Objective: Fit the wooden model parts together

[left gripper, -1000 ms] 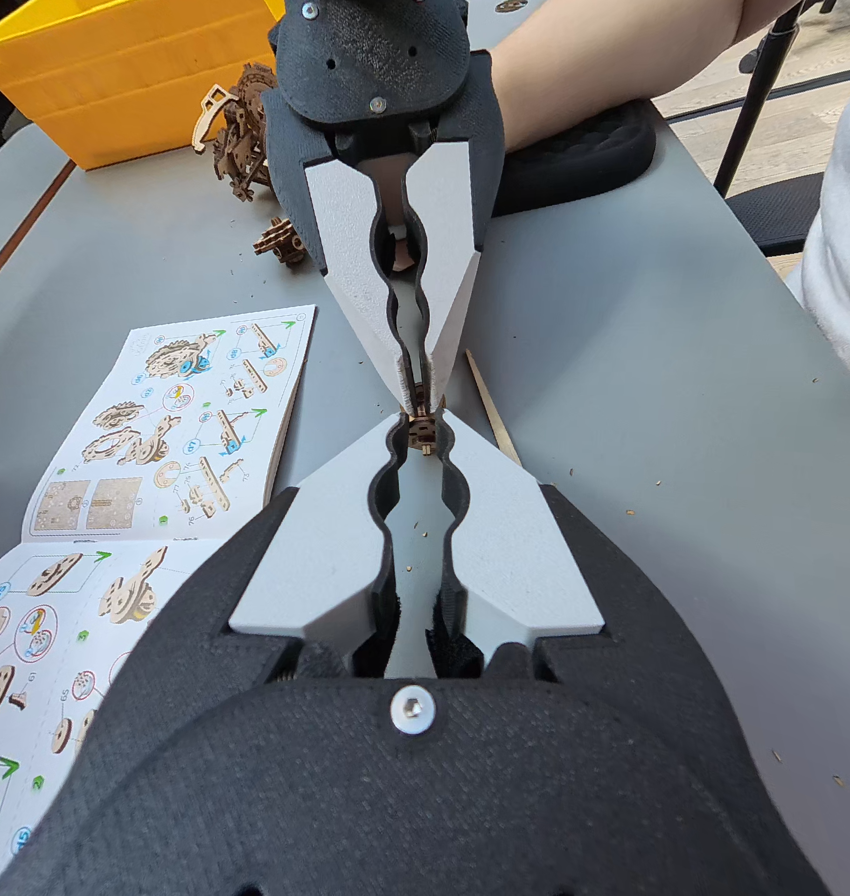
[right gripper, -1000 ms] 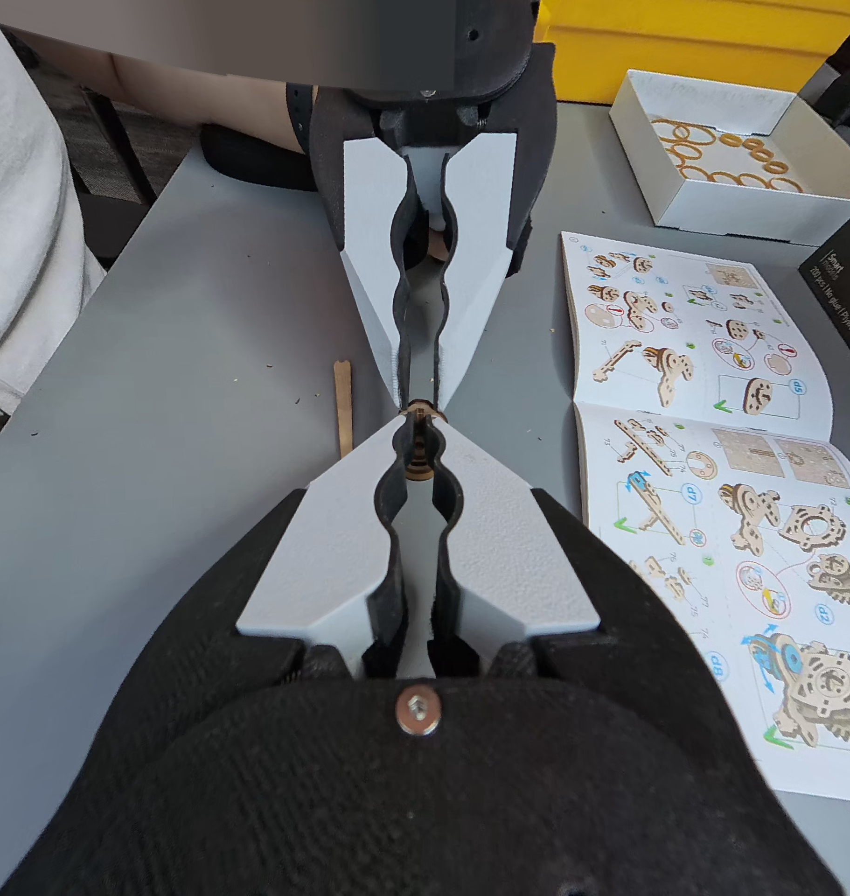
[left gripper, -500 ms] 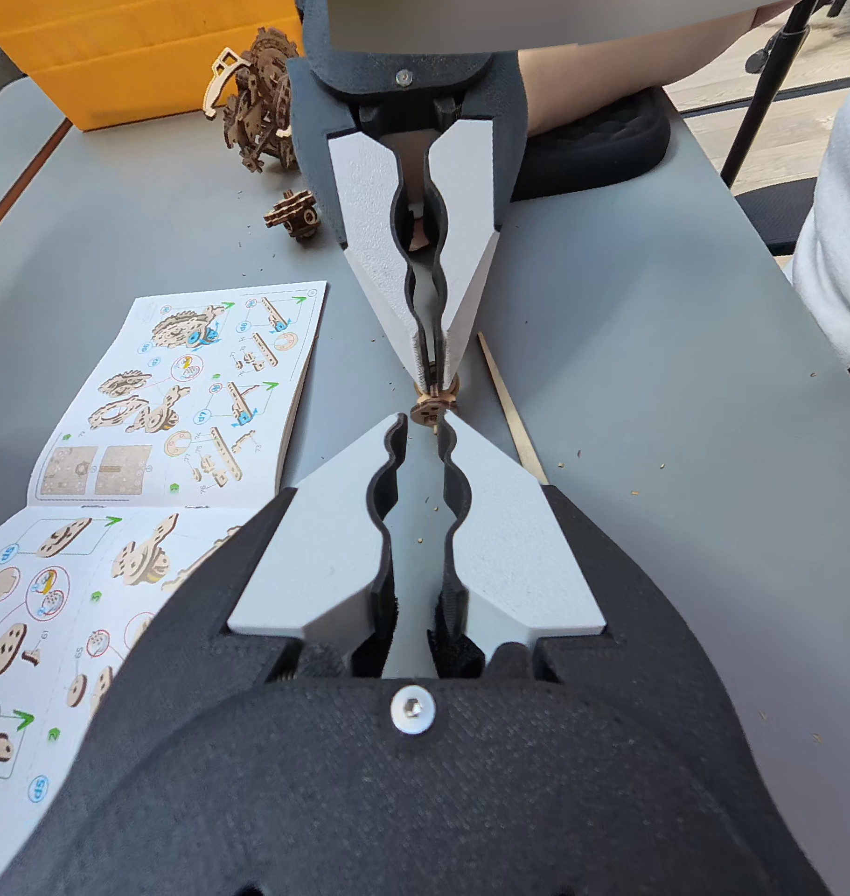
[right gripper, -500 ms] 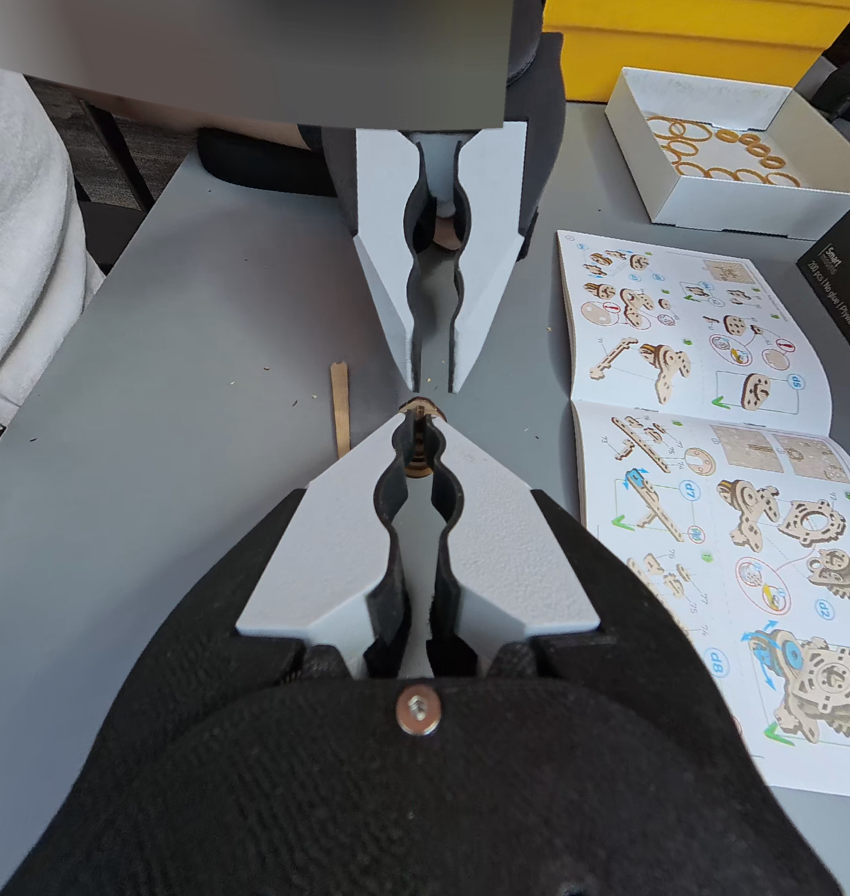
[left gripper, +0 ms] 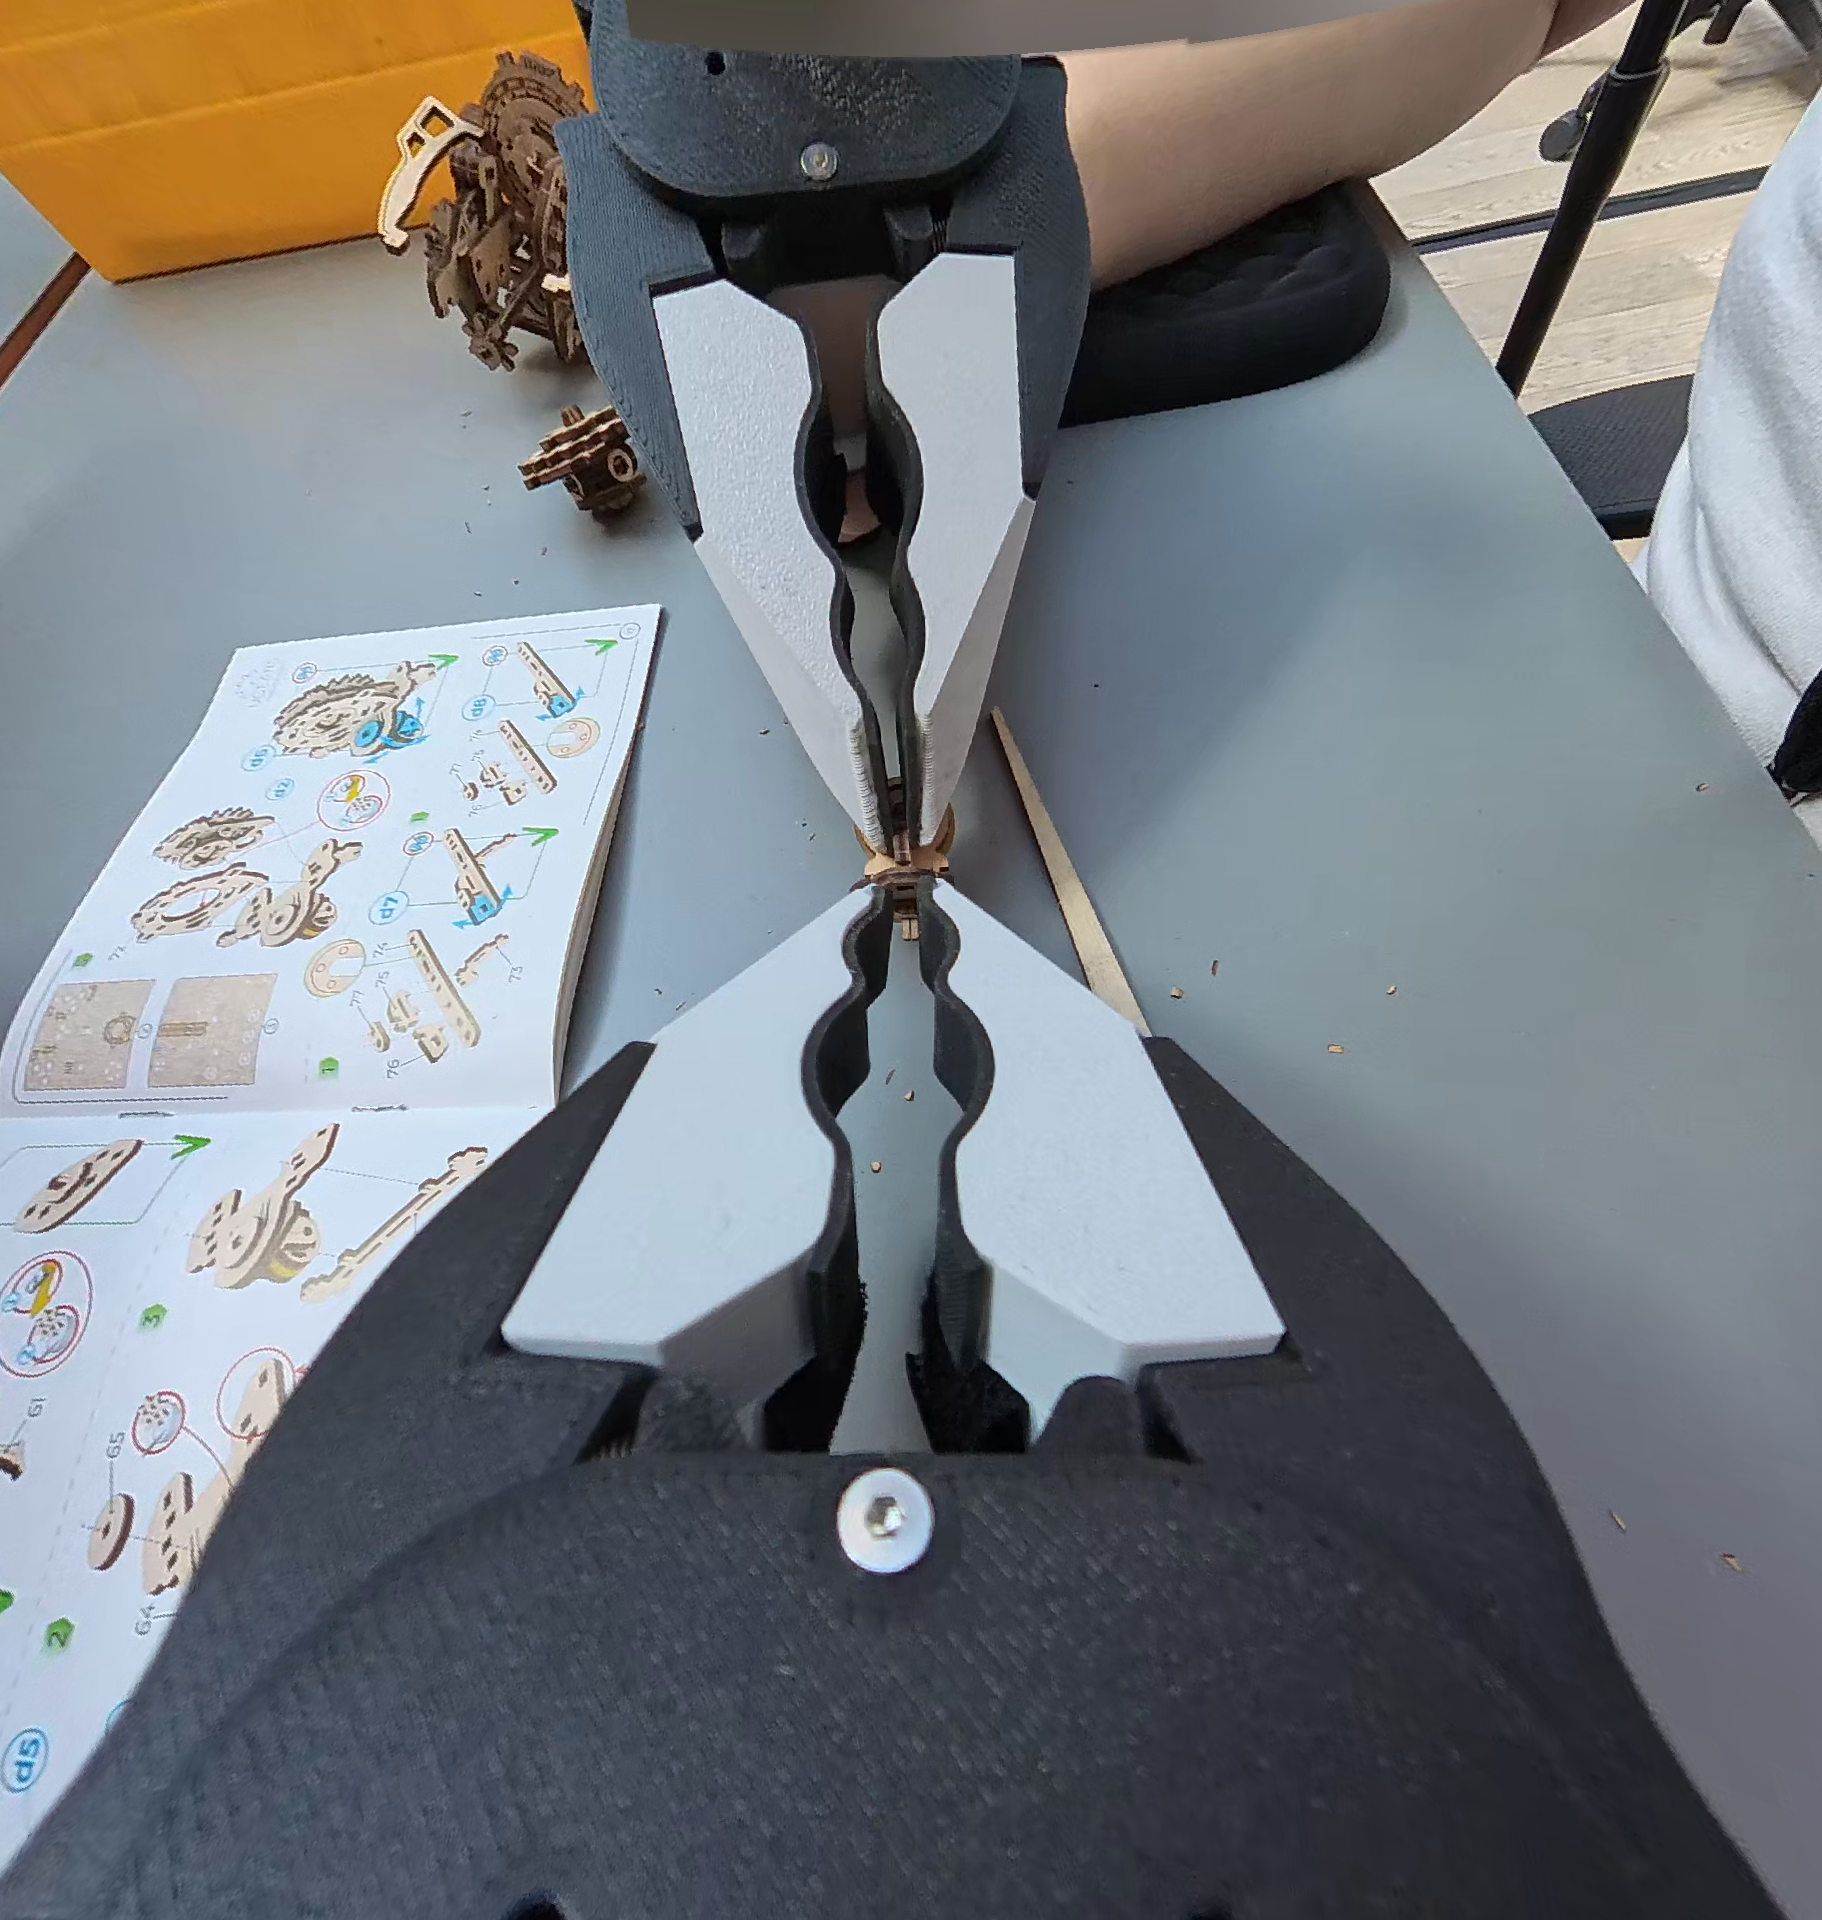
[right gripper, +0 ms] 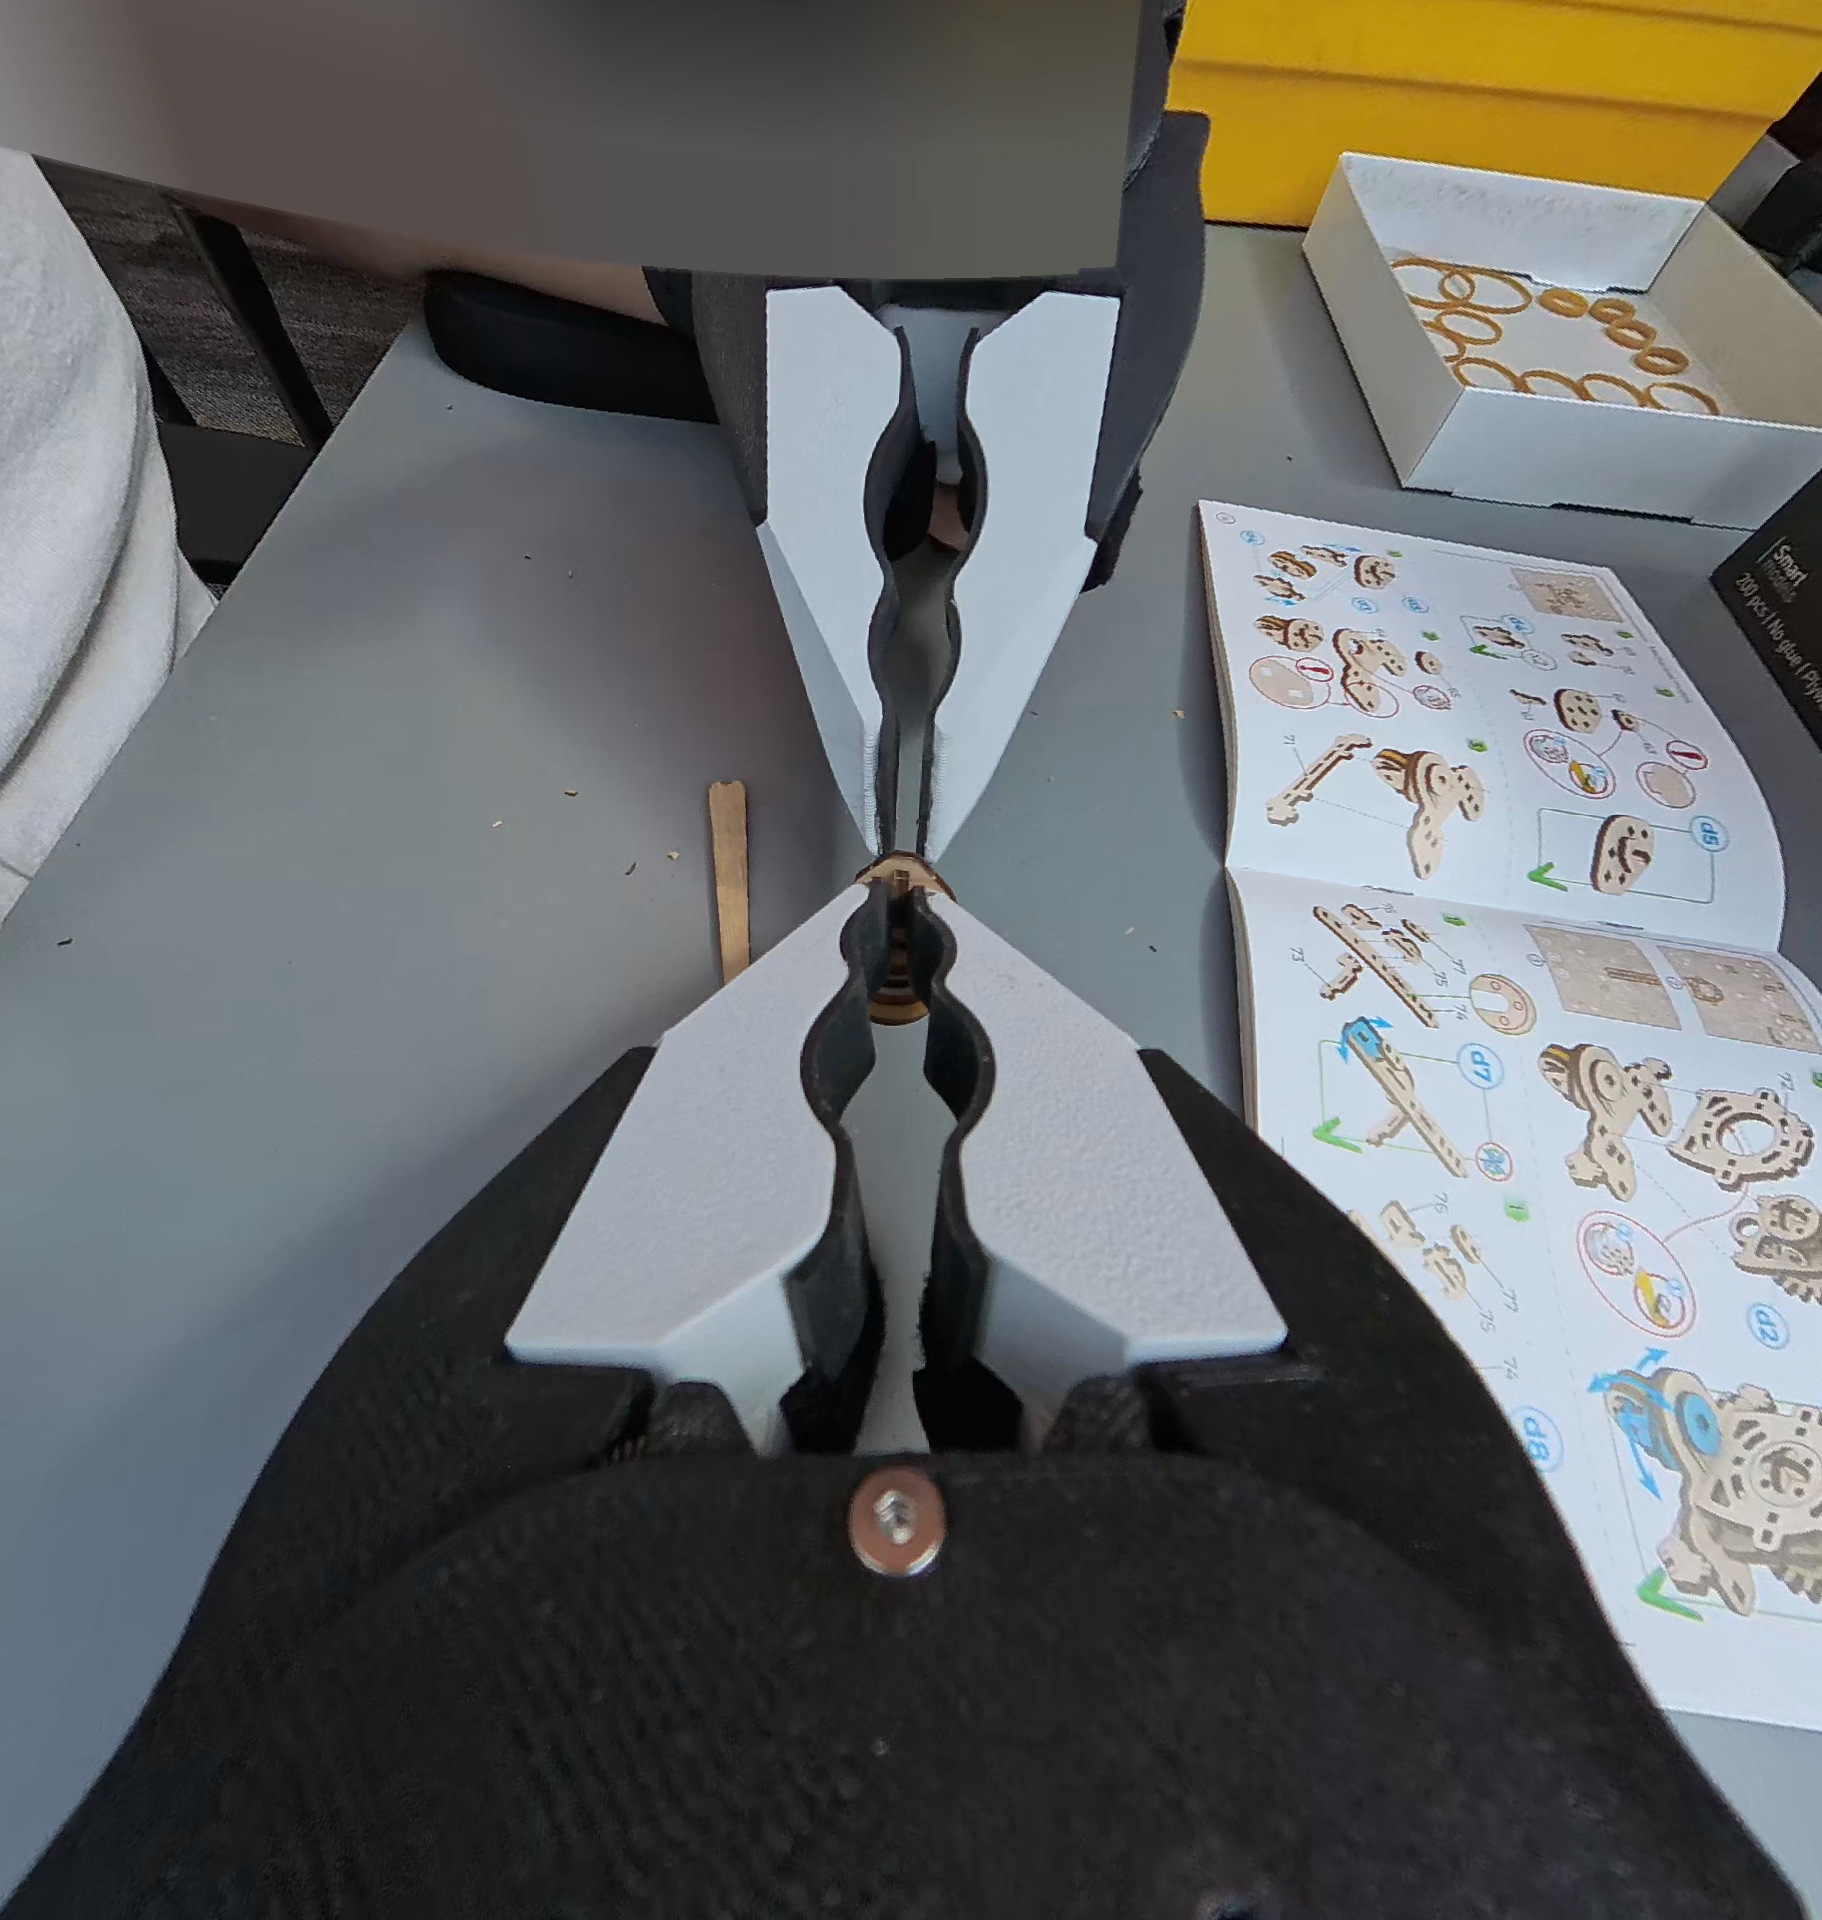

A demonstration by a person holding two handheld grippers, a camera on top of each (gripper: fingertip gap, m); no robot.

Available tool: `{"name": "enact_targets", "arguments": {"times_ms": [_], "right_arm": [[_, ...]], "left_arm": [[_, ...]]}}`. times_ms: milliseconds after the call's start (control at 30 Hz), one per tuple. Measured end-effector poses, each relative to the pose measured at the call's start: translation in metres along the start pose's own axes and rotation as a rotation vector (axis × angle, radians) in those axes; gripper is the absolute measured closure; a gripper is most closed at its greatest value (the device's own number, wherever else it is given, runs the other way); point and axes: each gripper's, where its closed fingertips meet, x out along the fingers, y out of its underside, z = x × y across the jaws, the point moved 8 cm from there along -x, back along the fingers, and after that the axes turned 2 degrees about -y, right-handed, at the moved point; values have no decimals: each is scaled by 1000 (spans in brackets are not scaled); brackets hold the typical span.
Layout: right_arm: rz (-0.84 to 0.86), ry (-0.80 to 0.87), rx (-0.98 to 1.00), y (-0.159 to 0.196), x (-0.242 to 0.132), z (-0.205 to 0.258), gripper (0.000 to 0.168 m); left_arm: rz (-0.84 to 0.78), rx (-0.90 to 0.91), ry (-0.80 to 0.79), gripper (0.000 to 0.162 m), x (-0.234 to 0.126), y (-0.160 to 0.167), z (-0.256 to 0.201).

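Right tongs [right gripper: 891,914]: you have them clamped on the small wooden assembly [right gripper: 894,982], held tip to tip with the other pair above the desk [right gripper: 367,935].
Left tongs [left gripper: 894,902]: half a second ago they stood open and backed off; now they have closed in again, tips nipping the assembly's near end (how firm the hold is, I cannot tell).
Meaning: you are probably re-gripping to press the parts home; the joint does not look finished.
Around: wooden stick [right gripper: 728,883] just left, instruction booklet [right gripper: 1509,987] right, finished gear model [left gripper: 491,208] far off.
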Motion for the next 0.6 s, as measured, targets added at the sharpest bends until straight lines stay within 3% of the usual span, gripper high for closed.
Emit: {"name": "enact_targets", "arguments": {"times_ms": [600], "right_arm": [[29,23,-24,-1,1,3,166]], "left_arm": [[-3,29,-7,161,0,0,0]]}}
